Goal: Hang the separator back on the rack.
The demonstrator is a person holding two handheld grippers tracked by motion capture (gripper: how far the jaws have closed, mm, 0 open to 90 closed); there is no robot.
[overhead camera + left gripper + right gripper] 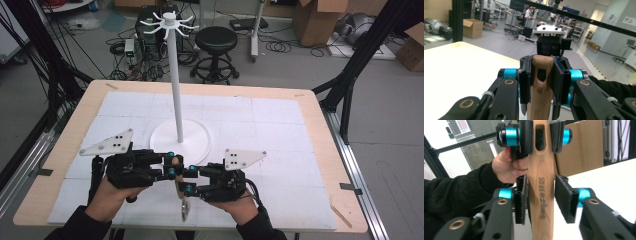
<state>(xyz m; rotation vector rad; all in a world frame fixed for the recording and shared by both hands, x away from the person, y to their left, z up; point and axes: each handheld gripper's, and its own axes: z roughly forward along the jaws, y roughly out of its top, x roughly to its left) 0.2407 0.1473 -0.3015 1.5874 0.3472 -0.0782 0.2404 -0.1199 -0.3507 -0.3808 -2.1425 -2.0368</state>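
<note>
While left tongs (541, 82) pinch wooden handle (541, 202), right tongs (543, 198) spread; print illegible

The utensil handle (541, 195) is pale brown wood with a visible grain, smooth and matt, with dark lettering printed on it; the rounded end hanging below it (185, 209) looks like shiny metal. Each hand-held gripper, left (172, 165) and right (186, 181), is matt black plastic with glossy blue metal collars and brass-coloured rivets; the right one's pads (565, 197) look rough and ribbed. The stand (176, 80) is smooth white plastic. The worktop (320, 165) has a pale wood edge under matt white sheeting.
</note>
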